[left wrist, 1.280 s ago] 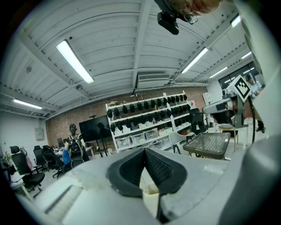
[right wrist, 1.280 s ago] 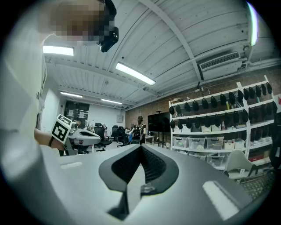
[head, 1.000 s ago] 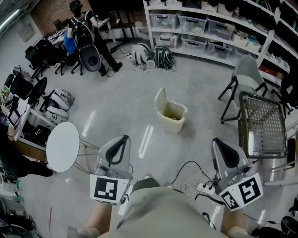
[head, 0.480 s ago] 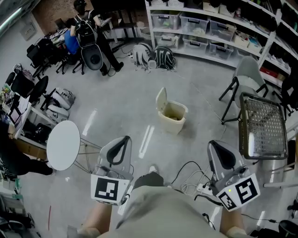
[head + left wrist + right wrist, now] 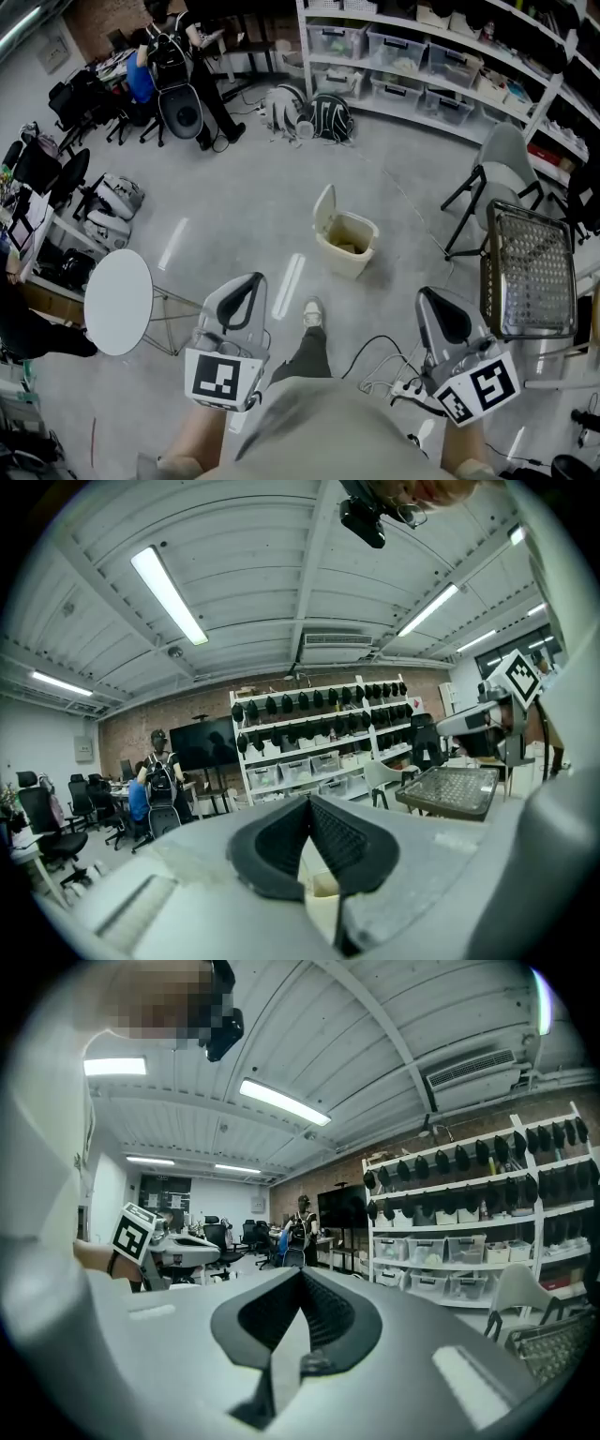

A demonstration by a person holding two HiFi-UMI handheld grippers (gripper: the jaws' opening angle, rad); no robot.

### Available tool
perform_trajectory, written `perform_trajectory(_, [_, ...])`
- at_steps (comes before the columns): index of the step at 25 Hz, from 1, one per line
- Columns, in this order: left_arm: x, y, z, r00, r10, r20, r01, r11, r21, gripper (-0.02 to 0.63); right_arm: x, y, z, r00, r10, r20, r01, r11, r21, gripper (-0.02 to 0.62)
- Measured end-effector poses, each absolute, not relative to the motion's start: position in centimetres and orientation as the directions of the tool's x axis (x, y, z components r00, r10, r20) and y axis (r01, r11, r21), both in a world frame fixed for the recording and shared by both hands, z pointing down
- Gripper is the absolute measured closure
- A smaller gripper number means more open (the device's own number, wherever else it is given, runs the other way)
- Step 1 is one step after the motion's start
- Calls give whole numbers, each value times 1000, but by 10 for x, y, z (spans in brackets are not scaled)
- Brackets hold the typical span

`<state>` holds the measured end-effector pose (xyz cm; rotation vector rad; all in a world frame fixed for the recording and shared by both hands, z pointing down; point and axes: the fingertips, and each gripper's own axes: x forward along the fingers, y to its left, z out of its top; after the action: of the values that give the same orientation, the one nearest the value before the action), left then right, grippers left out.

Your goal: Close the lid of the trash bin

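The left gripper [image 5: 242, 287] and the right gripper [image 5: 437, 306] point forward, nearly level, well apart side by side. Both have their jaws together, with nothing between them.

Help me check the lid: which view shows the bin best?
Head view: whole bin on the floor, lid up. The left gripper view catches only a pale sliver of it; the right gripper view shows none.

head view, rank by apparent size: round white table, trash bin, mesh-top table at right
1. mesh-top table
2. round white table
3. trash bin, close behind the round table; it stands farther from the camera, so true size is unsure.
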<state>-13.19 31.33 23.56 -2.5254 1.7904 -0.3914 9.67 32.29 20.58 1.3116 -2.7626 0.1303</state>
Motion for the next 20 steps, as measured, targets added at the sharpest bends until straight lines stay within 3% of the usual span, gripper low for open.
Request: perform_trajectory(20, [-208, 34, 236, 372, -899, 231, -892, -415, -179, 603, 8, 52, 207, -595, -782, 186, -799, 600, -34, 592])
